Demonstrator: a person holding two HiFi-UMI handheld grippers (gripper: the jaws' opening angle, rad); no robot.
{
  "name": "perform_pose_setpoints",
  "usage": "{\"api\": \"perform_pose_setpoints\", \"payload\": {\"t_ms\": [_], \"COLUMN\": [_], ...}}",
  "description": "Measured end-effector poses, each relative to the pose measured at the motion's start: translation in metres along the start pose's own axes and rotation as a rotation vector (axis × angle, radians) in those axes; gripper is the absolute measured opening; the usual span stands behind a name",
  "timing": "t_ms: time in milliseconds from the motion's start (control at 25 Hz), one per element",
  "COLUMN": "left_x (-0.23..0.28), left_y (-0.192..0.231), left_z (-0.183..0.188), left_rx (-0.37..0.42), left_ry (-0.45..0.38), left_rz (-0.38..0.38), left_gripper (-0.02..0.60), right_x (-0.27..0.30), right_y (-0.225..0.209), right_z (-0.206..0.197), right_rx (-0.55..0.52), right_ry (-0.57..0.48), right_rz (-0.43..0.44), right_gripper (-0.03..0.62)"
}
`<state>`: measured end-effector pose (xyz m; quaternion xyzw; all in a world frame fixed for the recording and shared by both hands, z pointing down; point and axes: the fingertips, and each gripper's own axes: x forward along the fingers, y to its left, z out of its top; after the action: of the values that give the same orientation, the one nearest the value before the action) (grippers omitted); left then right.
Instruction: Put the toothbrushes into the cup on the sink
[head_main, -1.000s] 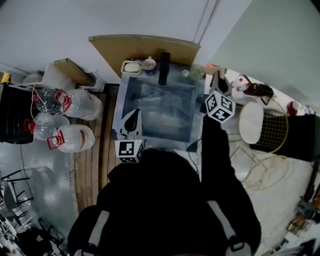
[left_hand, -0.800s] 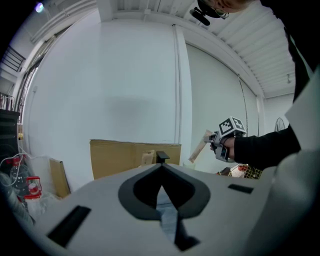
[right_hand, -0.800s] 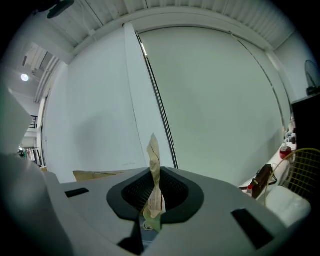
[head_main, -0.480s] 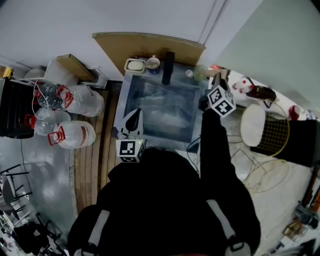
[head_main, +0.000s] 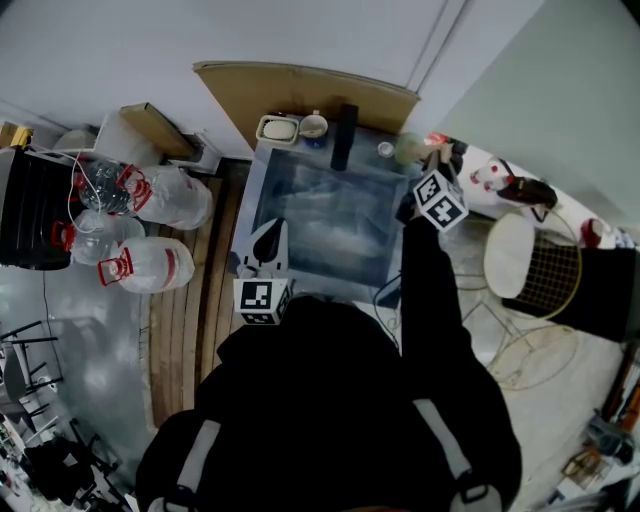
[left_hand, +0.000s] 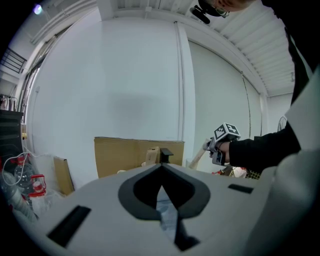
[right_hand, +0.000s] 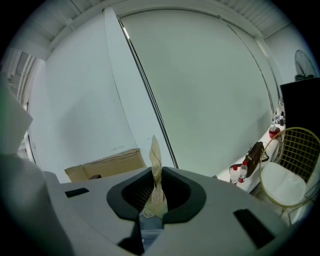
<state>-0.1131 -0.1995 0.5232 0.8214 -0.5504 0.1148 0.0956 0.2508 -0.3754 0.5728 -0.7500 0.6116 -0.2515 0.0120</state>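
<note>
grippers: two were counted, left gripper (left_hand: 161, 190) and right gripper (right_hand: 152, 197)
toothbrush (right_hand: 155, 172): one showed
sink (head_main: 247, 220): one
cup (head_main: 313, 125): one
soap dish (head_main: 278, 128): one
water jugs (head_main: 150, 265): four, going by red handles
cardboard sheet (head_main: 300, 95): one
chair (head_main: 510, 250): one
small red-capped bottles (right_hand: 243, 171): two

— From where is the whole scene taken in?
— From above the person's head, steeply downward; the grey steel sink (head_main: 320, 215) and the brown cardboard sheet (head_main: 300, 95) behind it are seen from well off.
— And the gripper views?
— Each is carried low and aimed almost level along its jaws toward the white wall (left_hand: 100, 90). The cardboard is shared by all three views; the right tongs (left_hand: 210, 146) are caught in the left gripper view.
</note>
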Motion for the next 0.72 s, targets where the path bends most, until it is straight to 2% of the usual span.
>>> {"api": "perform_pose_setpoints", "payload": {"t_ms": [160, 360, 720], "left_x": [0.0, 0.003, 0.001], "left_y": [0.001, -0.006, -0.015], "left_z": [-0.002, -0.003, 0.0], "left_rx": [-0.008, -0.001, 0.003], "left_ry": [0.007, 0.004, -0.004], "left_rz": [0.002, -0.022, -0.051], "left_gripper": [0.002, 0.002, 0.002], "right_x": [0.002, -0.001, -0.026], "right_y": [0.004, 0.011, 0.01], "right_z": [-0.011, -0.022, -0.006], "right_rx": [-0.009, -0.033, -0.04], "right_ry": [0.044, 0.096, 0.054], "right_rz": [0.016, 0.07, 0.118], "right_gripper": [0.035, 0.103, 0.112]}}
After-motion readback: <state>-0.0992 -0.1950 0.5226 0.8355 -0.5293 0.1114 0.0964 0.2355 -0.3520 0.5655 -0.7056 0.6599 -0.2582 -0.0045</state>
